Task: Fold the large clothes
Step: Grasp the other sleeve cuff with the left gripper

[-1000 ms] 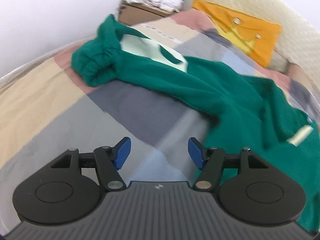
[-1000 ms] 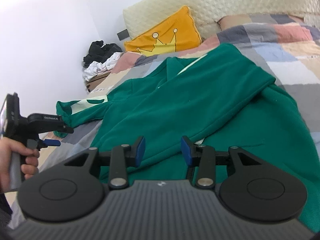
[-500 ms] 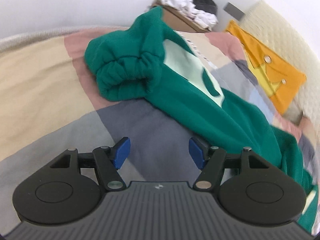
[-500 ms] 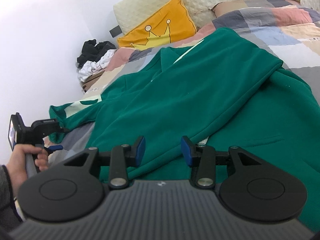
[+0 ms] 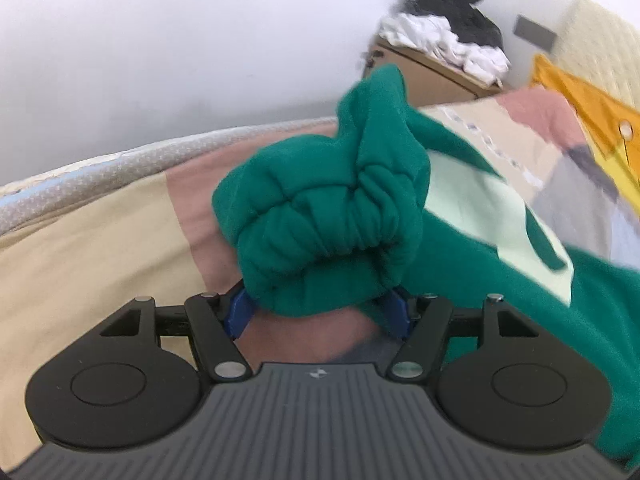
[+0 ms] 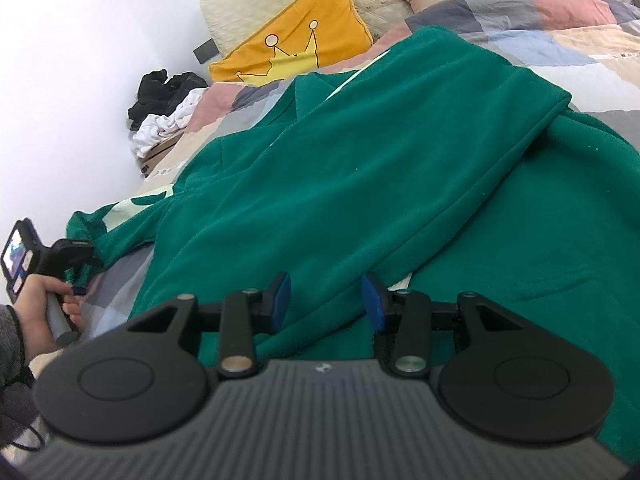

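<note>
item: large dark green fleece sweatshirt (image 6: 360, 184) | state: partly folded, one sleeve laid diagonally across the body | pose: flat, spread out | place: fills centre and right of right wrist view | detail: gathered ribbed cuff (image 5: 320, 232) bunched at centre of left wrist view, pale mint patch (image 5: 492, 216) to its right

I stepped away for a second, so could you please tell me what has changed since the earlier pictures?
The left hand-held gripper has closed in on the green sweatshirt's cuff, which now sits between its open jaws, not clamped. The right hand-held gripper stays open over the sweatshirt's body, and the garment lies as before.
</note>
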A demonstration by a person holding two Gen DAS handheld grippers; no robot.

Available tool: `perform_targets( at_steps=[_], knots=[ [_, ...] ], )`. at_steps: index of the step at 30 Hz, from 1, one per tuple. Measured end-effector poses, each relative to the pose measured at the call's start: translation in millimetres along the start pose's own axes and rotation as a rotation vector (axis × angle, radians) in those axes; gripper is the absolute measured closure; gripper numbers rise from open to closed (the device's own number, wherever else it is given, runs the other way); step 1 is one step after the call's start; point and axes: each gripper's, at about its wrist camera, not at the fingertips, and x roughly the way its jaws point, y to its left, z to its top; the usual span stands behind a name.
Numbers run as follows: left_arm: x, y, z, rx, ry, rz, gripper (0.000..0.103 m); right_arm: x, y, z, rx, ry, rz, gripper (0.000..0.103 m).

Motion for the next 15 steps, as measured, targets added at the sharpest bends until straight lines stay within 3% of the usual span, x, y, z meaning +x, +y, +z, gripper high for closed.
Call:
perform_targets(
  at_steps=[8, 11, 15],
  knots=[
    [6, 24, 39, -0.093, -0.059, 0.002, 0.033, 6, 2, 1, 0.01, 0.002, -0.008, 0.06],
    [11, 37, 54, -0.183, -0.078, 0.004, 0.033, 6, 1, 1, 0.022, 0.003, -0.006, 0.062],
    [27, 59, 68, -0.312, -0.035, -0.023, 0.033, 6, 1, 2, 0.026, 0.003, -0.006, 0.062]
  ],
)
